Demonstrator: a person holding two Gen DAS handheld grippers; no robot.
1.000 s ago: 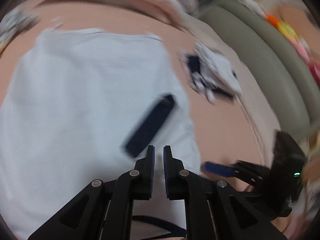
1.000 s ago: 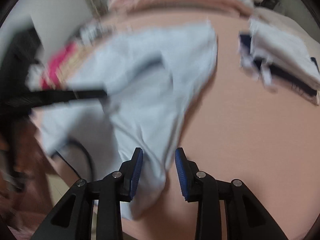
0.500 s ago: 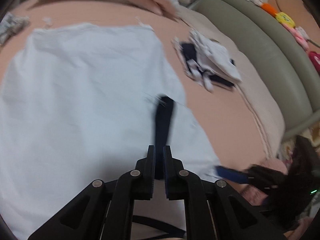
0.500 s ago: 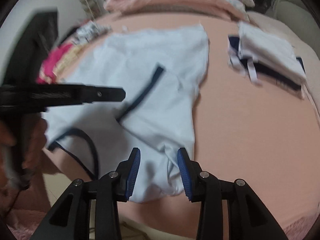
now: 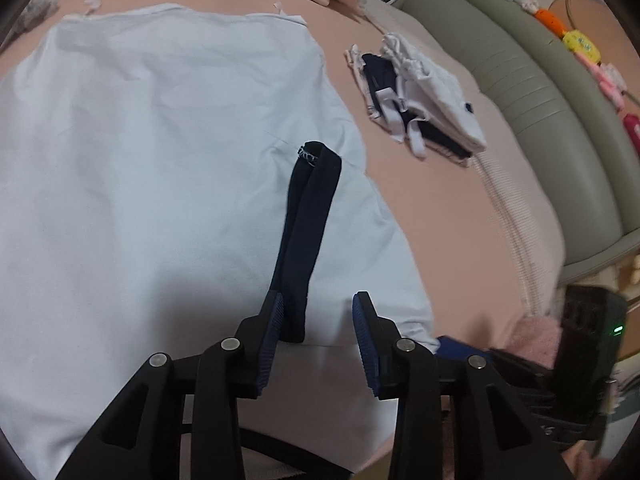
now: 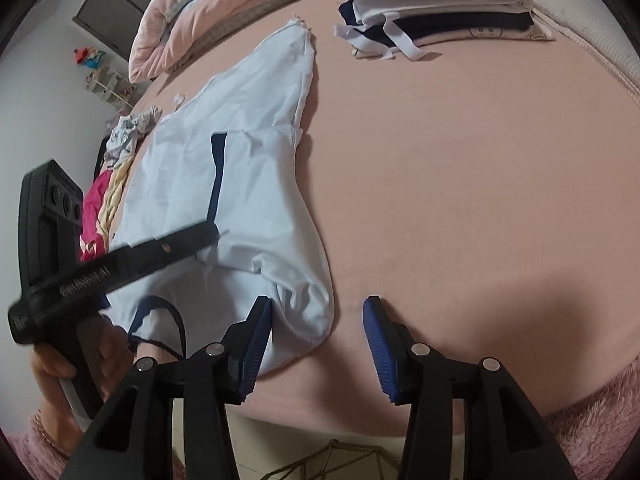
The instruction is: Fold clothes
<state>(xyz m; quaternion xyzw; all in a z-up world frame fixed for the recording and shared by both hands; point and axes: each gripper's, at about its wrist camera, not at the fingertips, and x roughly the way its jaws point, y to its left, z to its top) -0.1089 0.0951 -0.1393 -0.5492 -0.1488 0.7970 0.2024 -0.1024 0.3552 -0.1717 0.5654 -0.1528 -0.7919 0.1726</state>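
A light blue shirt (image 5: 140,160) lies spread on the pink bed sheet (image 6: 460,180), one sleeve folded in over its body. The sleeve's navy cuff (image 5: 308,232) rests on the shirt, its near end against the left pad of my left gripper (image 5: 318,304). That gripper's jaws are opening and do not pinch the cuff. In the right wrist view the shirt (image 6: 256,184) ends in a rounded fold between the jaws of my right gripper (image 6: 318,308). These jaws are opening too, the pads clear of the cloth. A hand holds the left gripper (image 6: 200,236) over the shirt.
A folded stack of white and navy clothes (image 6: 436,12) sits at the far side of the bed. A pink quilt (image 6: 192,12) lies behind the shirt. Loose clothes (image 6: 100,200) are heaped at the bed's left edge. A grey-green padded rail (image 5: 540,92) borders the right.
The left jaws were shut on the navy cuff and have since come apart, leaving it on the shirt. The right jaws have widened, and that gripper has rolled and shifted along the shirt's near edge.
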